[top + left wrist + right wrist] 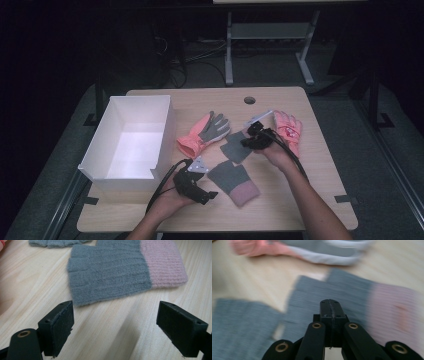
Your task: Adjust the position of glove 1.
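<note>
High view dim, room black around the lit table (pixel 280 200); white box (pixel 131 142) brightest. Left gripper view sharp, soft shadow under the left gripper (pixel 115 325). Right gripper view motion-blurred past the right gripper (pixel 330 307); gloves (pixel 317 297) ahead smeared.

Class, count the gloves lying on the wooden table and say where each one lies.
4. A pink-and-grey glove beside the white box; a pink glove at right; a grey knit glove under the right gripper; a grey-and-pink knit glove near the left gripper.
</note>
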Tool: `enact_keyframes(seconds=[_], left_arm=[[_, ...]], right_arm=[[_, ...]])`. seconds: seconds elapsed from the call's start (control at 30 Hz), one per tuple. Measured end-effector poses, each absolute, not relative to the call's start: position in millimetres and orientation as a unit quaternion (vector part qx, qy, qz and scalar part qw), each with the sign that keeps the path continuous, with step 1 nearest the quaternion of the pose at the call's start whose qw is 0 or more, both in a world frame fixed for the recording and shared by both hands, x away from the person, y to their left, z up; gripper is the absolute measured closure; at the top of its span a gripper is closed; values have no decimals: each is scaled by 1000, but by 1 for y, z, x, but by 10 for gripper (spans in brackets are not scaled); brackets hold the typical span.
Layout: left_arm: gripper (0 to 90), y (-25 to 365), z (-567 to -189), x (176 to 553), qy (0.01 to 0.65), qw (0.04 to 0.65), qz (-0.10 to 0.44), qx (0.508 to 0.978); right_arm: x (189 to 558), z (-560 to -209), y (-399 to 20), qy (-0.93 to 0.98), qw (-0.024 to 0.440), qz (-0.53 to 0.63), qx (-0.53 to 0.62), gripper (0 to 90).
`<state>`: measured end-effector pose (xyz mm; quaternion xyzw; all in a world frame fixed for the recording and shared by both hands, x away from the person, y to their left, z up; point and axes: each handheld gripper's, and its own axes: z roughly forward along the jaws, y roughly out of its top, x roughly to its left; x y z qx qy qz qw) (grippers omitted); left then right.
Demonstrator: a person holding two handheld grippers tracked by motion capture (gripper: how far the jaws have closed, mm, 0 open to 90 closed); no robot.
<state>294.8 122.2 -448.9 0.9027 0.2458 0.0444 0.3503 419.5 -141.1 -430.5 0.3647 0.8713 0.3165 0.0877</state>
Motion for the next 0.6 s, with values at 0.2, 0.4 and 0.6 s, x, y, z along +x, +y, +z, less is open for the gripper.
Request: enact_keyframes(seconds=[0.2, 0.4, 0.6], left_arm=[[141, 119, -450, 294, 243, 348, 43, 904], [141, 123, -449, 295, 247, 351, 44, 902], [141, 124, -448, 295, 250, 351, 48, 901]], right_arm=[[428, -432, -163, 865, 98, 298, 392, 900], [407, -434, -158, 876, 77, 309, 363, 900], [358, -433, -140, 901, 45, 309, 301, 900]])
